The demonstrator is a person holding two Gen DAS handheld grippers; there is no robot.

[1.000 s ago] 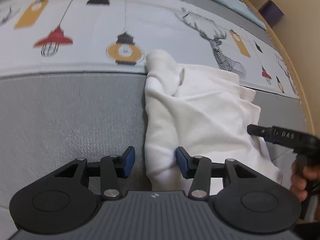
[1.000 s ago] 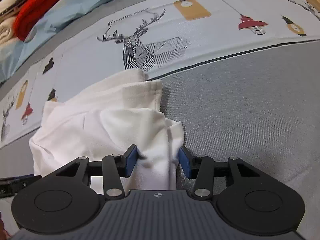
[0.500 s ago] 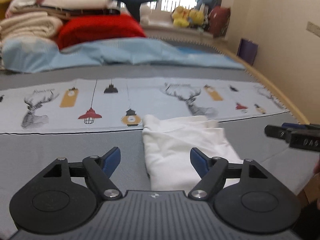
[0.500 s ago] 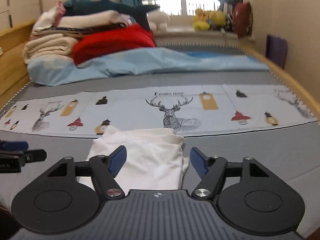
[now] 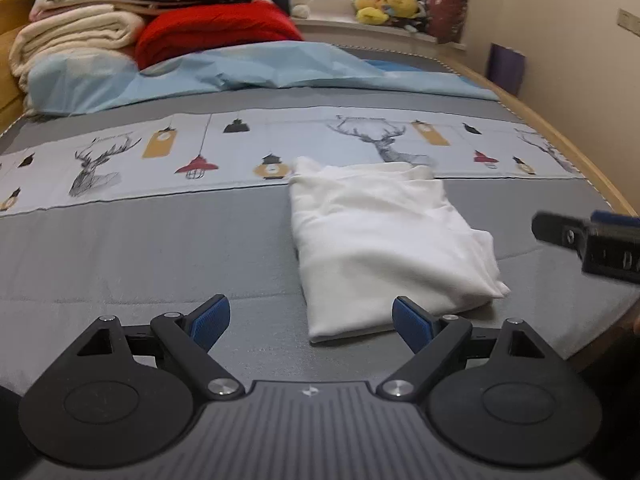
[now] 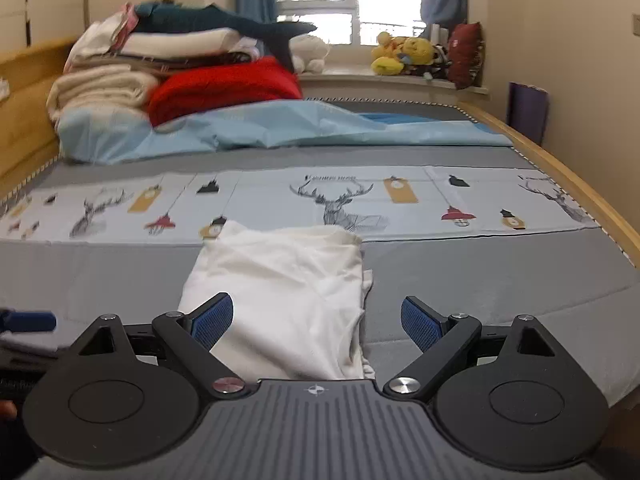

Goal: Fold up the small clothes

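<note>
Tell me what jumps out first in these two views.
A folded white cotton garment lies on the grey bedspread, its far edge on the deer-and-lantern printed strip. Both the left gripper and right gripper hang over it, jaws opening, gripping nothing. Behind, a red blanket sits beside stacked bedding.

Both wrist views toward bed [image 5: 120, 264]

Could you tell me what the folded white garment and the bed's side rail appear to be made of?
White garment: probably soft cotton knit, matte, with limp rounded folds and soft creases. Bed rail: looks like light wood with a smooth yellowish finish, though a wood-look laminate is possible.
</note>
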